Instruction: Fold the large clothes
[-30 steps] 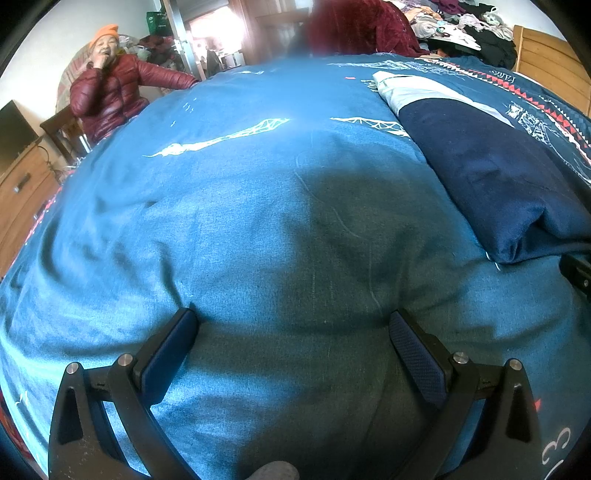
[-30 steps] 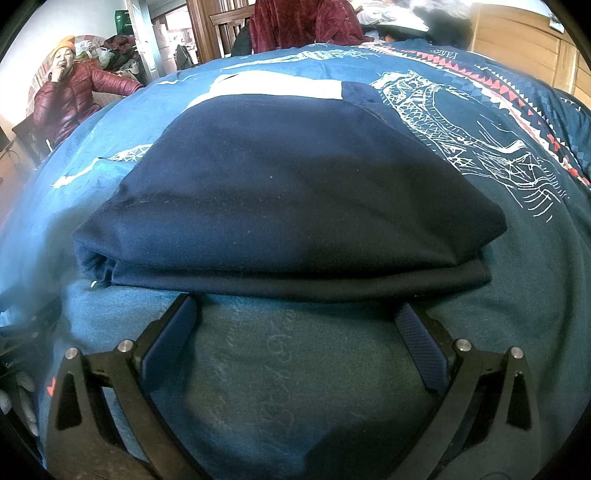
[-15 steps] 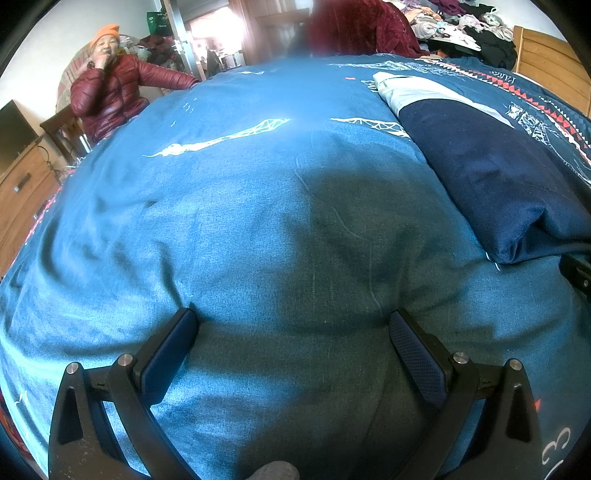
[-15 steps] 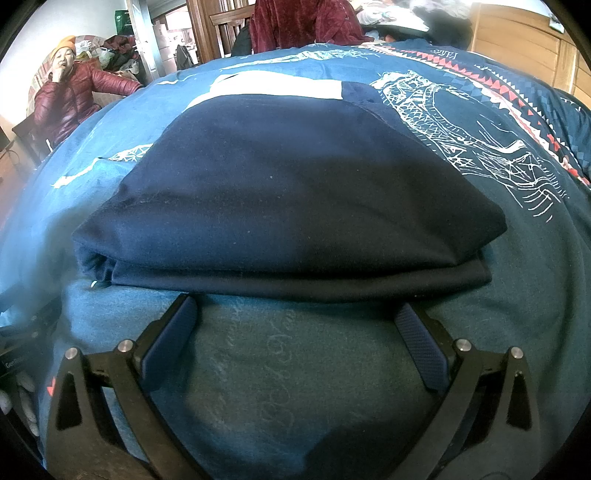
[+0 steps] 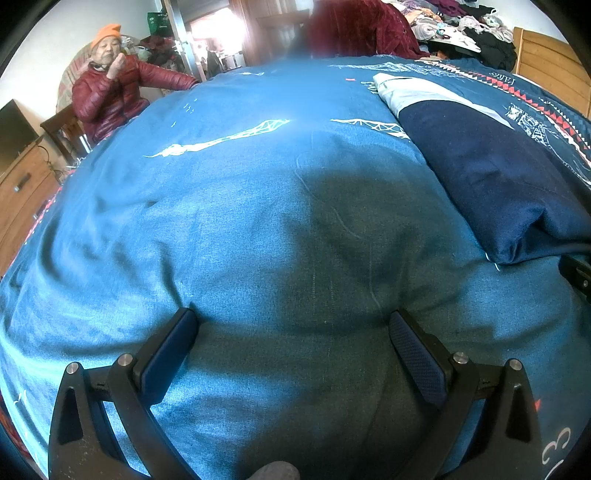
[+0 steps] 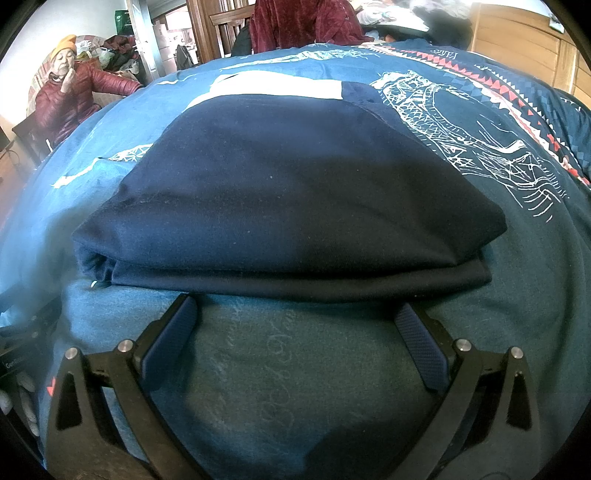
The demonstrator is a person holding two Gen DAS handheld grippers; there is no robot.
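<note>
A folded navy garment [image 6: 295, 192] with a white band at its far end lies on the blue bed cover [image 6: 303, 369]. Its near folded edge sits just beyond my right gripper [image 6: 295, 306], which stands open with nothing between its fingers. In the left wrist view the same garment [image 5: 491, 173] lies to the right. My left gripper [image 5: 293, 325] is open too, resting low over bare blue cover [image 5: 221, 229], well left of the garment. A dark part of the other tool [image 5: 576, 273] shows at the right edge.
A person in a red jacket and orange hat [image 5: 110, 85] sits beyond the bed's far left side. A dark red garment [image 6: 295, 22] and a heap of clothes [image 5: 461, 26] lie at the far end. A wooden headboard [image 6: 524, 44] stands right, a wooden drawer unit [image 5: 22, 195] left.
</note>
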